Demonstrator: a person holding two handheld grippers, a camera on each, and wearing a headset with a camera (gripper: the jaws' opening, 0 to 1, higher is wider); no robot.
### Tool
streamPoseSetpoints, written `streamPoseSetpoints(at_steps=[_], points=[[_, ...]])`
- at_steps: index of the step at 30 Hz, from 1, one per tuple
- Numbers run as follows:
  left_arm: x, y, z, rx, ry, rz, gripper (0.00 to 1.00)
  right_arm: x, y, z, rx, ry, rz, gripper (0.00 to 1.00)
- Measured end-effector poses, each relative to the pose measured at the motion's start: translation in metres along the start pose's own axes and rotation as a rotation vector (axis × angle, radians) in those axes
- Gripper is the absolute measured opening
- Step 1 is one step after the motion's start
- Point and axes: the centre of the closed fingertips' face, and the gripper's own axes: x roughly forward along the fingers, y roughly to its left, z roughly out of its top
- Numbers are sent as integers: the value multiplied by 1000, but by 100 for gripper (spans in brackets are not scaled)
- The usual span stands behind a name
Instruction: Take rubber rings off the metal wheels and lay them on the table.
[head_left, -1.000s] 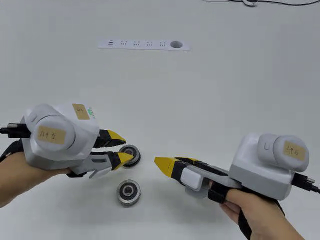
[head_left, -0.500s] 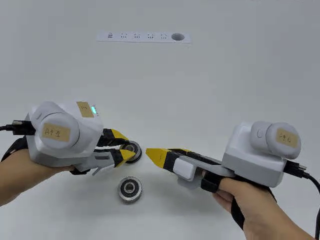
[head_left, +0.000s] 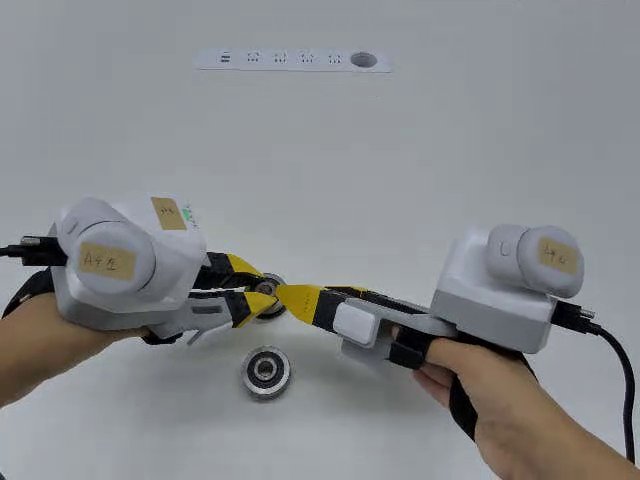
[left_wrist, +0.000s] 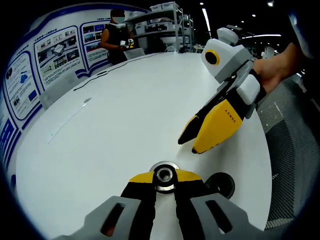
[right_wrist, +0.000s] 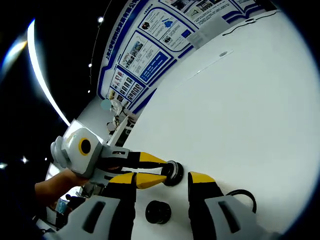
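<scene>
A small metal wheel with a black rubber ring sits clamped between the yellow tips of my left gripper, left of centre in the head view. In the left gripper view the same wheel faces me from between the shut jaws. My right gripper reaches in from the right, and its tips almost touch this wheel. In its own view the right gripper is open, with the held wheel just ahead of the gap. A second wheel lies flat on the table below both grippers.
The white table spreads wide and bare behind the grippers. A white power strip lies at its far edge. In the left gripper view a person stands beyond the table by wall posters.
The right gripper has moved left until its tips reach the wheel. The left gripper's jaws, open around that wheel a second ago, have shut on it.
</scene>
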Motion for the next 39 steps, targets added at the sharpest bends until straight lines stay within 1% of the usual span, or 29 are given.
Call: streamPoseSetpoints(at_steps=[3,4,7,9,14,23,35,39], points=[[0,0,0,27,2,-3,14,6,2,-1,7,6,16,45],[0,0,0,28,3,-3,14,7,3,-1,14,6,24,46],[0,0,0,27,7,-4,13,13,6,1,31,1,41,48],[0,1,-1,15,4,-5,13,16,8,0,45,-3,52,49],[1,1,-1,5,-2,-11,13,21,10,-1,63,1,65,51],[1,0,-1,-2,-7,-18,13,26,6,-6,80,12,61,52],[1,-1,-1,0,-6,-22,13,26,7,-6,88,16,58,53],[1,-1,-1,2,-4,-22,13,25,8,-7,86,32,61,52]])
